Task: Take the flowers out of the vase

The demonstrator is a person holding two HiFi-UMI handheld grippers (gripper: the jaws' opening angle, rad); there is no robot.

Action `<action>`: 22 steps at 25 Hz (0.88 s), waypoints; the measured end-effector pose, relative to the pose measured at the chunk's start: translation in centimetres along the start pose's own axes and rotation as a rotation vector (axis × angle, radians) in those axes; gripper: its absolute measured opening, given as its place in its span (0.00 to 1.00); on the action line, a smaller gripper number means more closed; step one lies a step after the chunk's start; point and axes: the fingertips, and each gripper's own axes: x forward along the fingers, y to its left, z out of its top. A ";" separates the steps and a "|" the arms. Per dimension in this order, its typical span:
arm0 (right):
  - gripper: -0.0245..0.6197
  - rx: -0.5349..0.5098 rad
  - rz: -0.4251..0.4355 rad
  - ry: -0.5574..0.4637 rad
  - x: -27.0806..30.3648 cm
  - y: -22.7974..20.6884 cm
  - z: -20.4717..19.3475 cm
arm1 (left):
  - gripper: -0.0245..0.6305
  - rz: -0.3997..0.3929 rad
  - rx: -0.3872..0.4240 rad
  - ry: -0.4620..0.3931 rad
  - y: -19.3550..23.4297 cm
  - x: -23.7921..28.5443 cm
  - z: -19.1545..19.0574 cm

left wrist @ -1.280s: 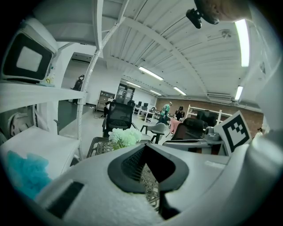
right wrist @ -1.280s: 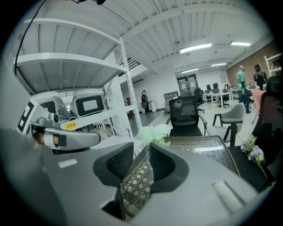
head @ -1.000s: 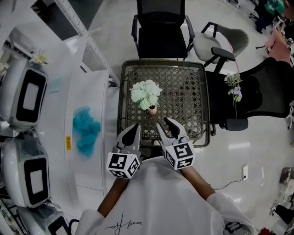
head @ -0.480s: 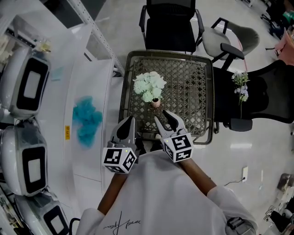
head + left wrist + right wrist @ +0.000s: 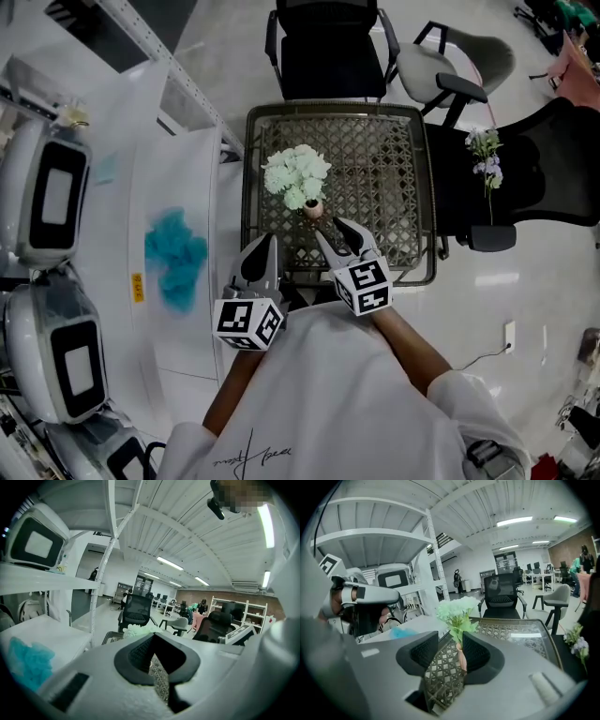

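Note:
A bunch of pale green-white flowers (image 5: 296,176) stands in a small pink vase (image 5: 312,210) near the front of the lattice table (image 5: 384,178). My right gripper (image 5: 337,234) is open just short of the vase. In the right gripper view the flowers (image 5: 458,610) rise over the gap between the pads (image 5: 476,651), with the vase (image 5: 462,658) beyond them. Its jaws have just been opening and hold nothing. My left gripper (image 5: 261,261) is at the table's front left edge, shut and empty, with the flowers (image 5: 138,630) showing above its tips (image 5: 152,637).
A black office chair (image 5: 326,47) and a grey chair (image 5: 450,70) stand behind the table. A black chair at the right holds another flower sprig (image 5: 485,169). At the left, a white bench carries a teal cloth (image 5: 174,258) and white appliances (image 5: 52,197).
My right gripper has sunk a little and edged closer to the vase, its jaws slightly wider. The left gripper has kept its place.

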 end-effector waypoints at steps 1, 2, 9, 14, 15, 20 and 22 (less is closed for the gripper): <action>0.28 -0.001 -0.005 0.002 0.2 -0.2 -0.1 | 0.04 -0.001 0.002 0.001 0.1 0.2 0.1; 0.29 -0.002 -0.010 0.003 0.4 -0.3 -0.1 | 0.04 -0.003 0.002 0.002 0.2 0.4 0.1; 0.37 -0.007 -0.016 0.024 1.6 -0.8 -1.0 | 0.04 -0.012 -0.025 0.014 0.5 1.6 -0.1; 0.41 -0.033 -0.060 0.022 2.6 -1.6 -1.5 | 0.04 -0.024 -0.031 0.032 0.6 1.7 -0.5; 0.42 -0.033 -0.061 0.020 2.8 -1.6 -1.6 | 0.04 -0.023 -0.033 0.034 0.7 1.6 -0.6; 0.54 -0.025 -0.046 0.028 4.0 -1.5 -2.3 | 0.04 -0.012 -0.045 0.038 1.1 1.5 -0.9; 0.56 -0.028 -0.040 0.033 4.4 -1.6 -2.4 | 0.04 -0.010 -0.045 0.040 1.1 1.5 -0.8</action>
